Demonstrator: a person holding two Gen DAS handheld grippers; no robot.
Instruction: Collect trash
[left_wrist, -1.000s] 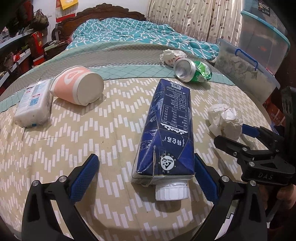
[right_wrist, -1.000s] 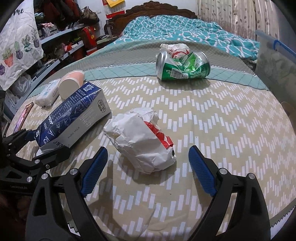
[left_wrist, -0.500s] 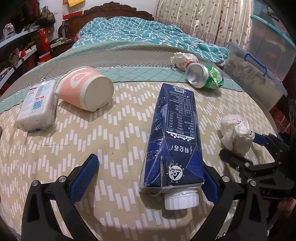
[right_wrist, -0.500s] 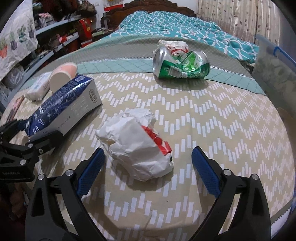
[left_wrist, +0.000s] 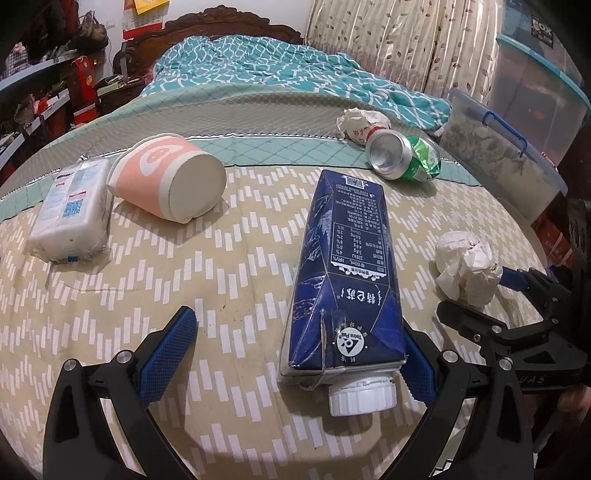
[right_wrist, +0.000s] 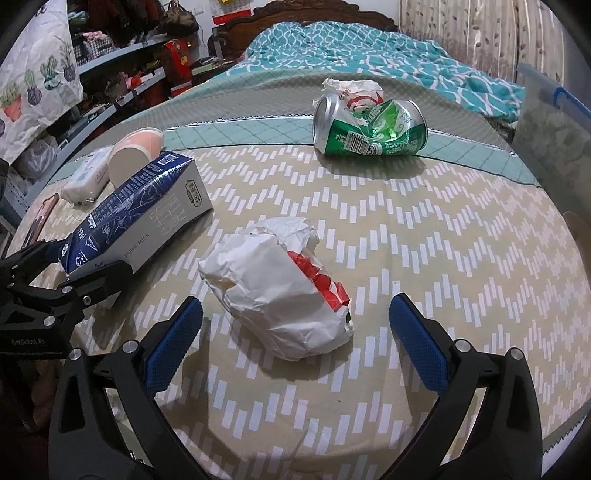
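Note:
A blue milk carton (left_wrist: 343, 273) lies on the round table, white cap toward me. My left gripper (left_wrist: 291, 354) is open, its right pad beside the carton's cap end, its left pad well clear. A crumpled white and red paper wrapper (right_wrist: 284, 291) lies just ahead of my open right gripper (right_wrist: 295, 339), between its pads' line. The wrapper (left_wrist: 467, 267) and right gripper (left_wrist: 517, 317) also show in the left wrist view; the carton (right_wrist: 136, 214) and left gripper (right_wrist: 55, 280) show in the right wrist view. A crushed green can (right_wrist: 369, 127) lies at the far edge.
A pink paper cup (left_wrist: 170, 177) lies on its side beside a tissue pack (left_wrist: 72, 214) at the left. Another crumpled paper (left_wrist: 360, 120) sits behind the can (left_wrist: 404, 157). A bed lies beyond the table; plastic storage bins (left_wrist: 509, 155) stand at the right.
Both grippers drew back slightly and rose; the carton and the wrapper sit a little further ahead in view. Nothing was grasped, and both stayed open.

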